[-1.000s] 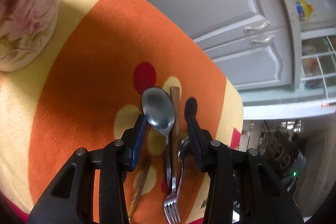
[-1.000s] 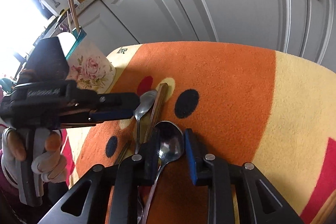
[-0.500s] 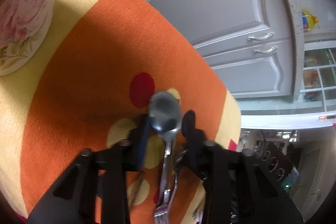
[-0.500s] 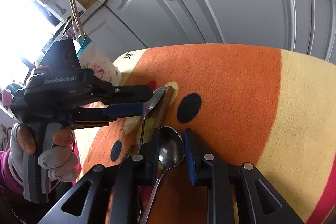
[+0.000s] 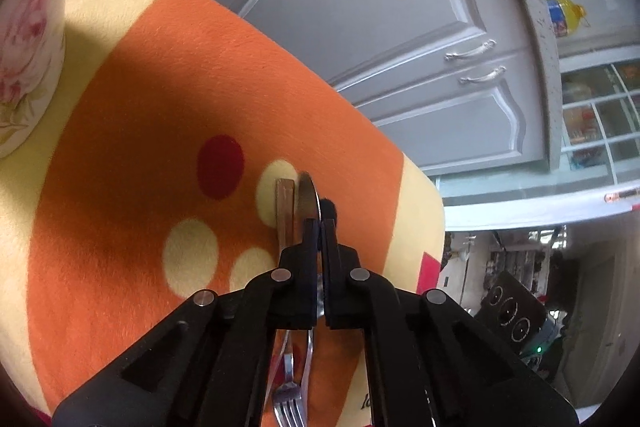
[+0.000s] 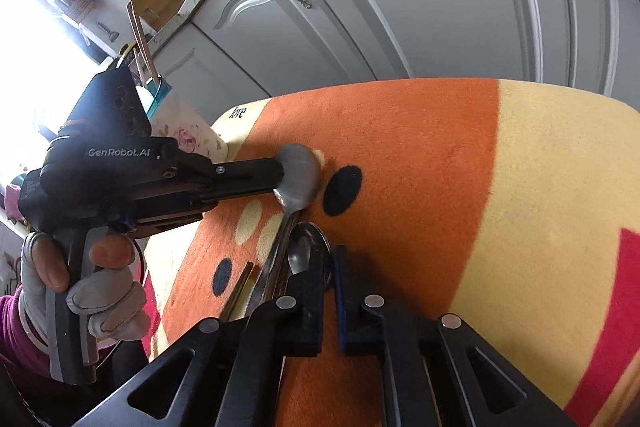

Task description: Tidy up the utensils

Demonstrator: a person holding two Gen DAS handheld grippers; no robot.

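Note:
On the orange and yellow cloth (image 5: 152,99) lies a small heap of cutlery. My left gripper (image 5: 319,227) is shut on the bowl of a steel spoon (image 5: 307,197), which stands edge-on between its pads. From the right wrist, that same left gripper (image 6: 280,175) holds the spoon (image 6: 299,175) by the bowl, handle trailing down to the heap. My right gripper (image 6: 329,269) has shut to a narrow slit, nipping the rim of a second spoon (image 6: 303,247) whose bowl shows beside its left finger. A fork (image 5: 286,401) lies under the left gripper.
A floral cup (image 5: 24,59) stands at the cloth's far left, shown as the cup (image 6: 188,137) with sticks in it behind the left gripper. A brown wooden stick (image 5: 285,211) lies beside the held spoon. Grey cabinet doors (image 6: 420,7) rise behind. A gloved hand (image 6: 92,279) holds the left gripper.
Both pairs of jaws have closed. The left one shut on its spoon's bowl, which turned from flat to edge-on. The right one narrowed onto the second spoon's bowl.

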